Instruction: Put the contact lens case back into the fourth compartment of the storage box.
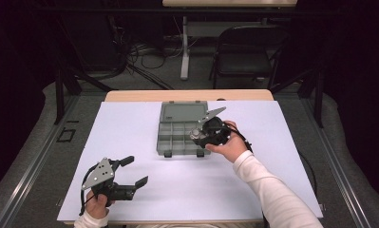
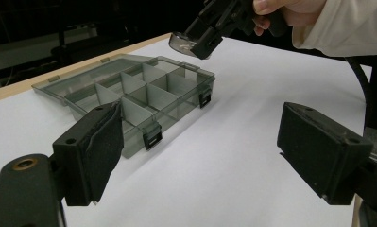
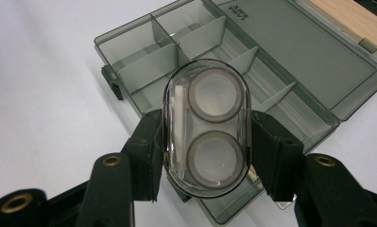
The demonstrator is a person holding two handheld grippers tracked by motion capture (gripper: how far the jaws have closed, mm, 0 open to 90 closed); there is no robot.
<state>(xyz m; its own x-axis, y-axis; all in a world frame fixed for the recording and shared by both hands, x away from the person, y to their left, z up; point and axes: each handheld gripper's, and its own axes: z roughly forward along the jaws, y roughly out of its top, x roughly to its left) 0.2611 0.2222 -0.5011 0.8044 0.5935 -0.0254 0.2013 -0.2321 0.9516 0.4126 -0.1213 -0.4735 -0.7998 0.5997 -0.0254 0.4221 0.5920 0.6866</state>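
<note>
From the high view, the person's right gripper (image 1: 200, 135) is hovering over the right front part of a smoky grey translucent plastic organiser box (image 1: 183, 129), which is lying open on a white sheet (image 1: 130, 123) covering the wooden table (image 1: 130, 95). The box's flat lid is lying back toward the far edge, and its divided tray is sitting nearer the person. The right gripper is clamping a small clear oval plastic case (image 1: 195, 134). Well apart from it, near the front left of the sheet, the left gripper (image 1: 135, 171) is resting low with its jaws standing wide apart and nothing between them.

In the left gripper view, the two black padded jaws of the left gripper (image 2: 195, 156) are framing bare white sheet (image 2: 252, 94). Beyond them the organiser box (image 2: 143, 94) is showing its dividers and two dark latches on the near wall. Above its far right corner, the right gripper (image 2: 207, 38) is holding the clear case (image 2: 182, 42) in the air, apart from the box.

In the right gripper view, the right gripper (image 3: 205, 146) is pressing its pads against both long sides of the clear oval case (image 3: 206, 127), which is showing two round wells, one above the other. The case is hanging over the compartments of the box (image 3: 143, 52), with the lid stretching off to the right.
</note>
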